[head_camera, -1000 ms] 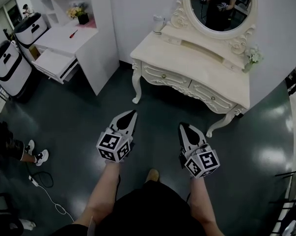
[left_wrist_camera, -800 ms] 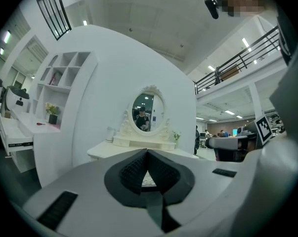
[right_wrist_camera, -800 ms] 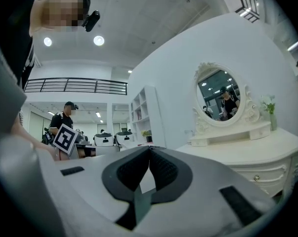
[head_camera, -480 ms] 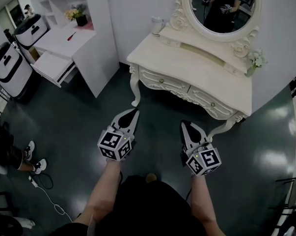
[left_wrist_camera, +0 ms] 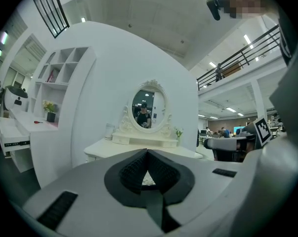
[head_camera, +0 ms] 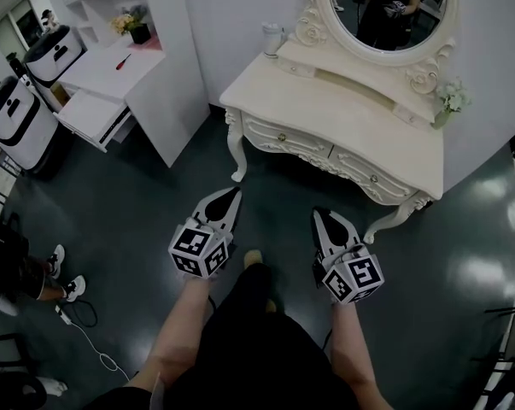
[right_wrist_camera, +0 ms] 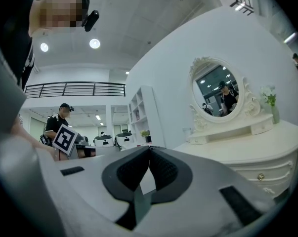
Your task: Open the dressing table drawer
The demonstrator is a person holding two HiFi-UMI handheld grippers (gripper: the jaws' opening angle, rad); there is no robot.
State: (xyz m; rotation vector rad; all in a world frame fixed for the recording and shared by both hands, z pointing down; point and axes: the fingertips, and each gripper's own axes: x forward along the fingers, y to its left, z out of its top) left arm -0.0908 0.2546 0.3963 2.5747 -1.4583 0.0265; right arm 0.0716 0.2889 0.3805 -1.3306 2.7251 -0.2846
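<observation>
A cream dressing table [head_camera: 342,114] with an oval mirror [head_camera: 392,11] stands against the white wall ahead; it also shows in the left gripper view [left_wrist_camera: 139,144] and the right gripper view [right_wrist_camera: 247,154]. Its two front drawers are closed: the left drawer [head_camera: 283,137] and the right drawer [head_camera: 372,176], each with a small knob. My left gripper [head_camera: 232,195] is shut and empty, short of the table over the dark floor. My right gripper [head_camera: 319,216] is also shut on nothing, below the table's front edge.
A white desk [head_camera: 112,67] with an open drawer [head_camera: 90,114] and shelves stands at the left. Two white-and-black machines [head_camera: 18,114] stand at the far left. A cable [head_camera: 90,340] and a bystander's shoes [head_camera: 56,272] are on the floor there. A small flower vase [head_camera: 452,101] sits on the table's right end.
The dressing table has come a little closer in the head view as I step forward. Both grippers stay shut and keep their pose.
</observation>
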